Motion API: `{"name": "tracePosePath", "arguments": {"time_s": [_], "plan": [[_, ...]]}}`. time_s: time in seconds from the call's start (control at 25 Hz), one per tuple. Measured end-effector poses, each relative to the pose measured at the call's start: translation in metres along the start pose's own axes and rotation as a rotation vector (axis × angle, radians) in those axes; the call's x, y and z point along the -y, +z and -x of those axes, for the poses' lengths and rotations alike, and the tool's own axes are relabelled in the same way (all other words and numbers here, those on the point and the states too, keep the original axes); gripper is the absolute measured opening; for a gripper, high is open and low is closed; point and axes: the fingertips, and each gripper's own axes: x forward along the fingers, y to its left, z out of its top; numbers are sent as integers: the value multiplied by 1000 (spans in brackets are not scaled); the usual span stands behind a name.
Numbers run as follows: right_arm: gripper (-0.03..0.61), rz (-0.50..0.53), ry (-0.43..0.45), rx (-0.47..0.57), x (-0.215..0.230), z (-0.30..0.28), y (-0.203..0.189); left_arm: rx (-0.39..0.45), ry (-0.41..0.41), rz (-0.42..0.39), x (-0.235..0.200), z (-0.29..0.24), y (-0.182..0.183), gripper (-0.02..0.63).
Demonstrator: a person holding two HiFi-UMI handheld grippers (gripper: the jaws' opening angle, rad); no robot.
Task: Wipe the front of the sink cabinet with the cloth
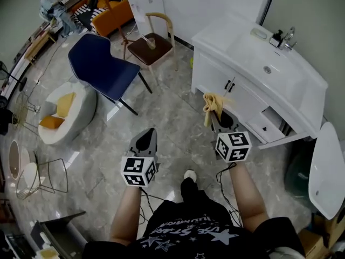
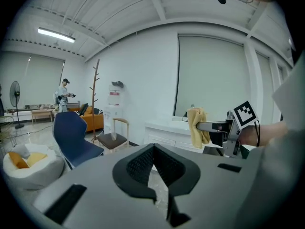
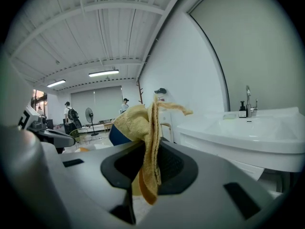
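Two grippers face the sink cabinet, and the cloth is not yet on its front.
The right gripper (image 1: 216, 116) is clamped on the yellow cloth (image 1: 211, 103). One fold is pinched between its jaws and the rest bunches past the tips, so that fabric rather than plastic should meet the panel. The cloth appears just short of the white sink cabinet (image 1: 215, 75), near the door handles (image 1: 230, 84) and left of the pulled-out drawer (image 1: 268, 127). The left gripper (image 1: 147, 139), jaws together on nothing, sits well apart over the floor (image 1: 161, 112), probably to stay clear of the wiping path.

Marbled floor (image 1: 178, 124) with blue chair (image 1: 101, 68), sink cabinet (image 1: 216, 75)
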Motion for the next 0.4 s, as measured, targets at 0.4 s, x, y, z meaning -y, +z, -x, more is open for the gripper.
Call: {"name": "tracePosePath", "arguments": {"time_s": [0.4], "plan": [[84,-14,90,-61,-137,85,-8,-62,63,89,-14,166,-27,14]]}}
